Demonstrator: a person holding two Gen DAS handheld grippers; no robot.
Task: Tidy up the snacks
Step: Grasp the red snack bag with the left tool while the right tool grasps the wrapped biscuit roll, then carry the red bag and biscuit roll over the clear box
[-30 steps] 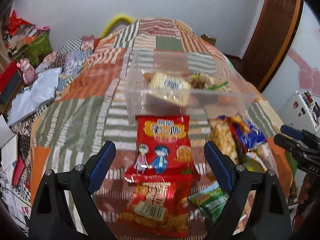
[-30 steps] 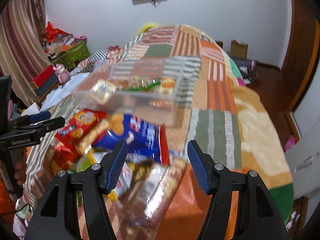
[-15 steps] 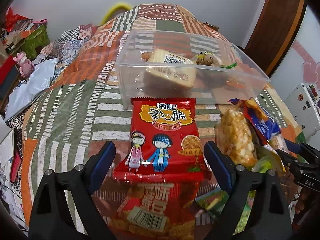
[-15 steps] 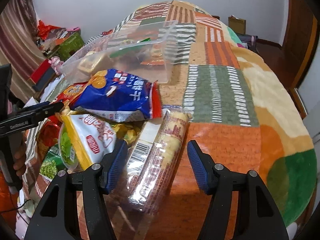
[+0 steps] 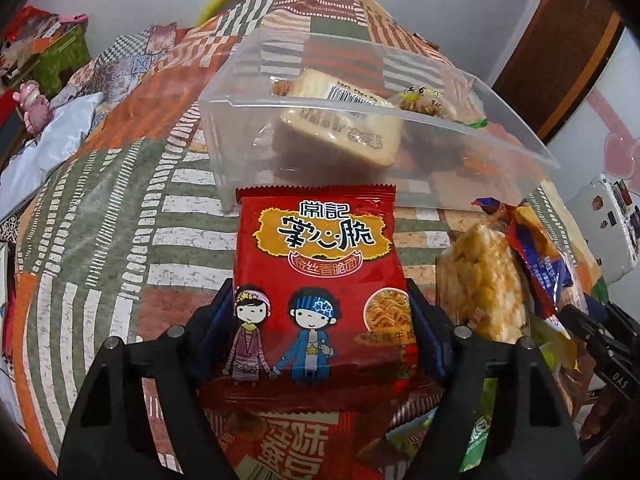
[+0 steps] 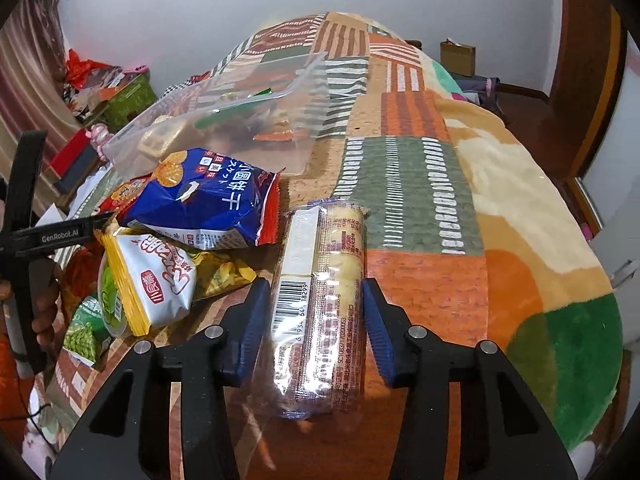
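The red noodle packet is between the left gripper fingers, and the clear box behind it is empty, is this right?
Not quite. The red noodle packet does sit between the left gripper fingers, but the clear box behind it is not empty: the left wrist view shows a beige packet and other snacks inside.

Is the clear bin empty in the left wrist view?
No. The clear bin already holds a tan wrapped snack and a few smaller packets.

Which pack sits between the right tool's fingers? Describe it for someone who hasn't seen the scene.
On the patchwork quilt, look right of the snack pile beside the clear plastic bin. The long clear-wrapped biscuit roll lies between the right tool fingers, the only cylindrical, see-through pack, with a white barcode label.
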